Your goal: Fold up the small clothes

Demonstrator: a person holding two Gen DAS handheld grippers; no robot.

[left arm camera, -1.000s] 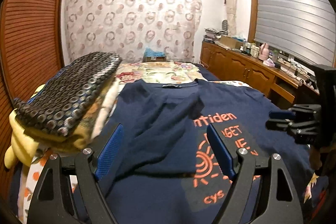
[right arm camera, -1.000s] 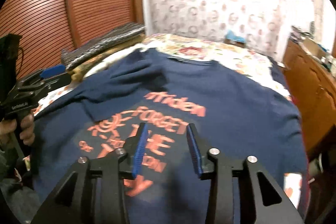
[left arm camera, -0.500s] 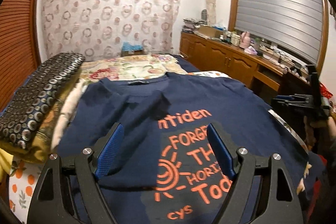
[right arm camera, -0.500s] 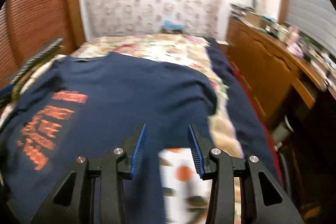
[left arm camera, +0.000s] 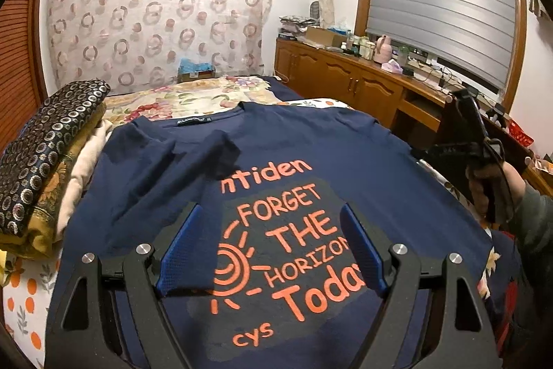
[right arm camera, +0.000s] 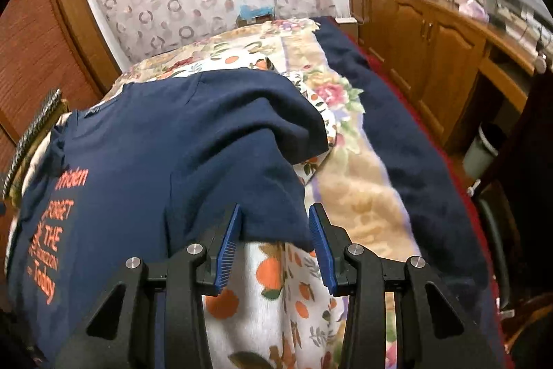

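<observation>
A navy T-shirt [left arm camera: 345, 161] with an orange print lies face up on the bed, its left sleeve [left arm camera: 207, 151] folded in over the chest. My left gripper [left arm camera: 269, 210] hovers open over the print, nothing between its blue pads. In the right wrist view the shirt's right sleeve [right arm camera: 269, 113] lies bunched at the shirt's edge. My right gripper [right arm camera: 275, 208] stands partly open just above the shirt's right side edge, pads clear of the cloth. A hand [left arm camera: 490, 185] holds that gripper at the far right of the left wrist view.
A stack of folded clothes [left arm camera: 45, 154] sits at the bed's left side. Under the shirt lie an orange-printed sheet [right arm camera: 273, 282] and a floral cover [left arm camera: 193, 99]. A navy blanket [right arm camera: 397, 127] runs along the right bed edge, beside wooden cabinets [left arm camera: 345, 82].
My right gripper has swung from over the orange print to the shirt's right edge and rolled. My left gripper has shifted right, from the folded sleeve to over the print. Both jaws kept their widths.
</observation>
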